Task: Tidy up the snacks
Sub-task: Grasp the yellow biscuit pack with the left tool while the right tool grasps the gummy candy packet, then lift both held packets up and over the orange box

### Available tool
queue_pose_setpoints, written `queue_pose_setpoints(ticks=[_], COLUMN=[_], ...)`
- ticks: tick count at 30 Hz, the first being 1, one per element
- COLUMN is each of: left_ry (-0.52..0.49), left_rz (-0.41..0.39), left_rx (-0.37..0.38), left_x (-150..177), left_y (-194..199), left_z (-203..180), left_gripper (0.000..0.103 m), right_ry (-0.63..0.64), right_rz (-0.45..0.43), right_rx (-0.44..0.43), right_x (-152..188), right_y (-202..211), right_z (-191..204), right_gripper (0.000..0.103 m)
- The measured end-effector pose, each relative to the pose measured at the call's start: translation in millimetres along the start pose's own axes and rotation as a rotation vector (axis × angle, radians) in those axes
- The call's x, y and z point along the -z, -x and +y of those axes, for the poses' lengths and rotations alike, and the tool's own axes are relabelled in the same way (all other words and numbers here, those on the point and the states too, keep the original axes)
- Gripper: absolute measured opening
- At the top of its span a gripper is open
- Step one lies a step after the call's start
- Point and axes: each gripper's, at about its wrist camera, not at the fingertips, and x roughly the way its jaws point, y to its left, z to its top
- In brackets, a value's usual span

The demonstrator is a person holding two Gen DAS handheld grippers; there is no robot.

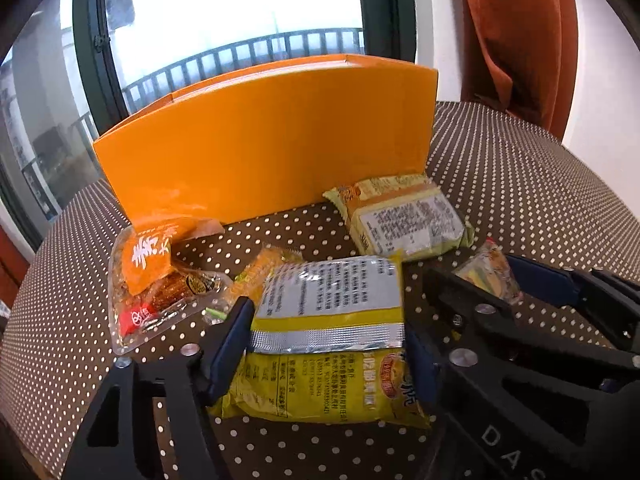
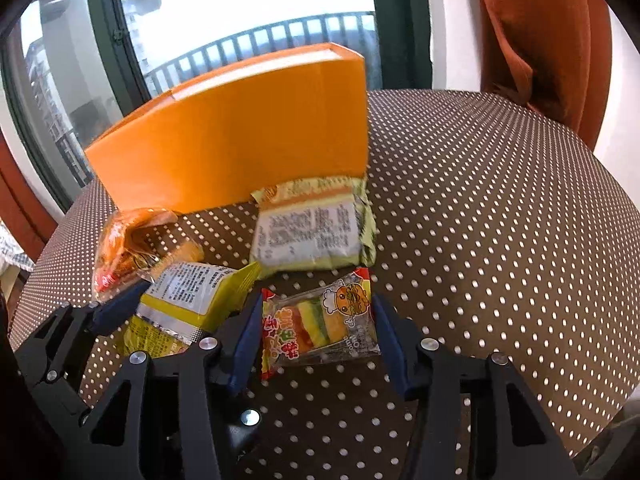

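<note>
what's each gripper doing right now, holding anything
Left gripper: fingers either side of the yellow snack packet; grip cannot be told.
Right gripper: fingers flank the burger gummy packet; grip cannot be told.

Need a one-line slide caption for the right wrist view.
Right gripper brackets a burger gummy packet on the polka-dot table, orange box behind.

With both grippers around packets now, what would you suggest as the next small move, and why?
Probably lift both together toward the orange box: the left gripper already pinches the yellow packet, the right gripper brackets the burger gummy packet, and the box stands just behind them.
</note>
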Motion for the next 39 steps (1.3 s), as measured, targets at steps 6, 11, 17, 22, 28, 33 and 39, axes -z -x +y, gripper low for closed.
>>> queue_pose_setpoints(ticks=[6, 11, 17, 22, 28, 33, 39], left_ry=[0.033, 0.063, 0.085, 0.095, 0.089, 0.097, 0.108], left_rz=[0.009, -0.004, -0.033, -0.08, -0.147, -0.189, -0.232], left_rx=[0.011, 0.027, 0.035, 0.025, 0.0, -0.009, -0.025], left_x=[-5, -11, -26, -44, -69, -88, -113], left_y=[1, 6, 17, 28, 40, 50, 63], left_z=[5, 13, 21, 27, 30, 33, 34], left_gripper=[0.069, 0.069, 0.069, 0.069, 0.069, 0.069, 0.069], right_ry=[0.024, 0.053, 0.069, 0.082, 0.084, 0.08, 0.068], right_rz=[-0.009, -0.041, -0.069, -0.114, -0.183, -0.245, -0.301], right_rx=[-0.006, -0.024, -0.05, -0.072, -0.074, -0.077, -0.1], right_x=[-7, -14, -29, -45, -65, -83, -103], right_y=[2, 11, 21, 31, 44, 61, 77], right_z=[6, 14, 20, 26, 30, 32, 33], right_gripper=[0.057, 0.057, 0.057, 0.057, 0.057, 0.057, 0.057])
